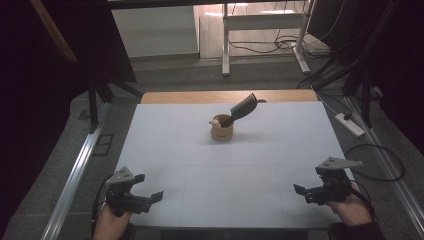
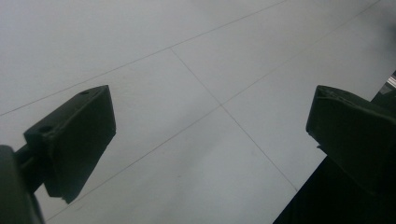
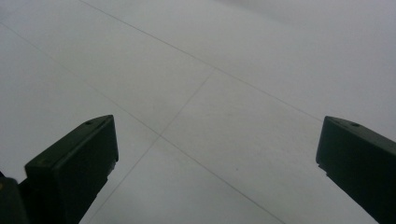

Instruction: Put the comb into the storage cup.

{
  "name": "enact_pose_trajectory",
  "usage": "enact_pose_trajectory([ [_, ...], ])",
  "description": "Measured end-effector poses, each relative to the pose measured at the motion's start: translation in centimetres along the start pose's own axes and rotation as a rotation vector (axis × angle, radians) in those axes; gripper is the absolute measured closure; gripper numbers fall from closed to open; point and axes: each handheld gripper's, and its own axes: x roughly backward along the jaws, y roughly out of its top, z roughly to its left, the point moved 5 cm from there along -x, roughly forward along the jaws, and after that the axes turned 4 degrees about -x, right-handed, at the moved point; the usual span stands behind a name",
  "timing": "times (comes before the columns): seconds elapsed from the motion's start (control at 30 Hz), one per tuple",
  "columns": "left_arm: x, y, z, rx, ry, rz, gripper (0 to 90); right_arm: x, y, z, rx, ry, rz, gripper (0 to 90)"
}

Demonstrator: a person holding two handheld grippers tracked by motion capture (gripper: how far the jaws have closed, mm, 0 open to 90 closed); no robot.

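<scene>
Small round tan wooden cup, upright on the pale grey bench, toward the far middle of it, well apart from both near corners. Dark flat comb-like tool standing in the cup, leaning up and to the right, its broad end above the rim. Small pale rounded piece at the cup's left rim, too small to identify.
</scene>
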Motion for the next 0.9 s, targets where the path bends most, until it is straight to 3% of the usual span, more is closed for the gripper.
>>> enact_pose_trajectory([
  [0.57, 0.0, 0.0, 0.0, -0.001, 0.001, -0.002, 2.3, 1.5, -1.5, -0.3, -0.036, -0.051, 0.020, 0.0],
  [0.9, 0.0, 0.0, 0.0, -0.001, 0.001, -0.001, 2.3, 2.0, -2.2, -0.4, -0.045, -0.080, 0.063, 0.0],
])
